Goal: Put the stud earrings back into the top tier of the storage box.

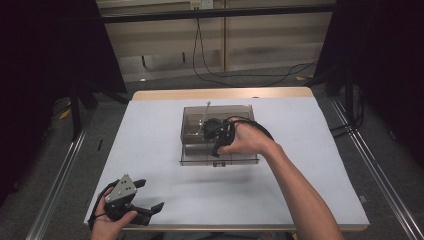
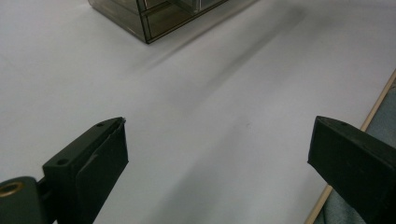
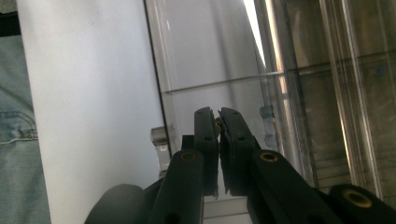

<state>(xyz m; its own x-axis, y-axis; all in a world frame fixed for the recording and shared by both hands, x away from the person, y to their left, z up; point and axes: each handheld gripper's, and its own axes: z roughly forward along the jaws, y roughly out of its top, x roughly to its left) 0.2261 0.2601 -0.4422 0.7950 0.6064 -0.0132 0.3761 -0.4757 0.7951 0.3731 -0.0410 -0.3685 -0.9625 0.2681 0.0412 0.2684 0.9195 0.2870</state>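
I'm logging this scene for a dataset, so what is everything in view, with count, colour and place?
Table: one, white top, centre.
Clear box: one, smoky transparent, compartments inside, table's middle; dark items within, unclear.
Cables: several, black, floor beyond the table.
Left gripper: one, black with grey plate, near-left table edge, fingers wide apart over bare table.
Right gripper: one, black, shut, over the box's front part.
Hands: two, one on each gripper.

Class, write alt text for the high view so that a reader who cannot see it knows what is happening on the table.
A person's right hand holds a shut tool over a clear plastic drawer box in the middle of a white table. The left tool, jaws open, rests near the table's front left corner, apart from the box.
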